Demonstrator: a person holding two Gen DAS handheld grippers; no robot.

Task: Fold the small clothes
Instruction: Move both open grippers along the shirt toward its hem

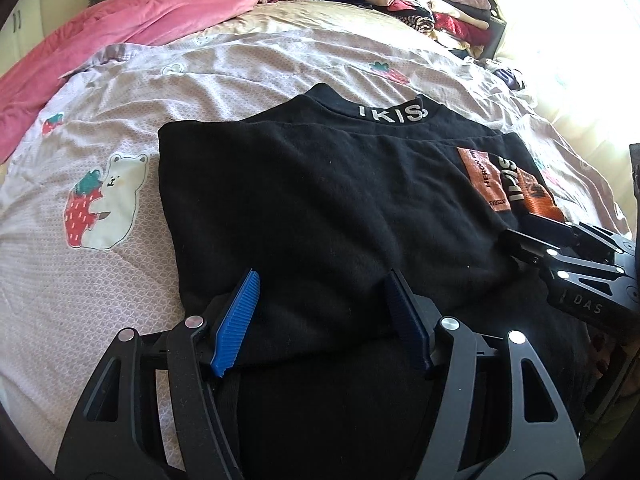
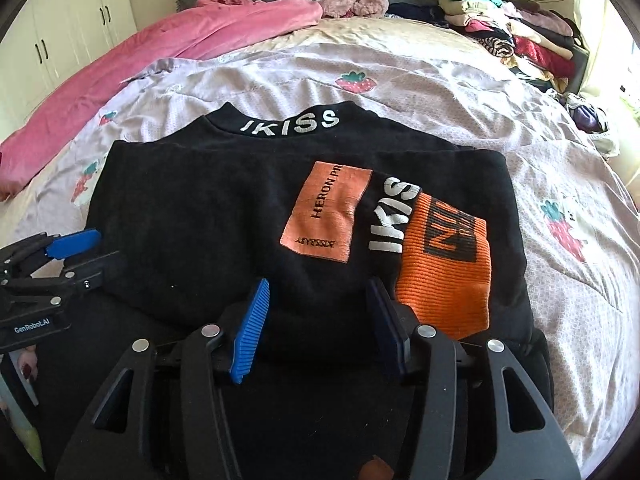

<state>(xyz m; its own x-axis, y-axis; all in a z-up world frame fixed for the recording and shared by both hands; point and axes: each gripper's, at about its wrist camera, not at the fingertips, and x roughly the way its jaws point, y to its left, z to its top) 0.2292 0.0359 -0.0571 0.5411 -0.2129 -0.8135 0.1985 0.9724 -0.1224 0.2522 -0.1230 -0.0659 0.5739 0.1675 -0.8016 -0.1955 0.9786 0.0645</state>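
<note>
A black sweatshirt (image 1: 320, 200) with a white "IKISS" collar and orange patches lies folded on the bed, also in the right wrist view (image 2: 208, 220). An orange ribbed cuff (image 2: 448, 272) lies folded over its right side. My left gripper (image 1: 320, 312) is open, its blue pads over the sweatshirt's near left edge. My right gripper (image 2: 320, 320) is open over the near right edge, beside the cuff. Each gripper shows in the other's view: the right one (image 1: 532, 240), the left one (image 2: 80, 252). Neither holds cloth.
The bed has a pale lilac quilt (image 1: 100, 280) with bear and strawberry prints. A pink blanket (image 1: 120, 28) lies at the far left. A pile of folded clothes (image 1: 432, 4) stands at the far right corner. White cupboards (image 2: 60, 40) stand to the left.
</note>
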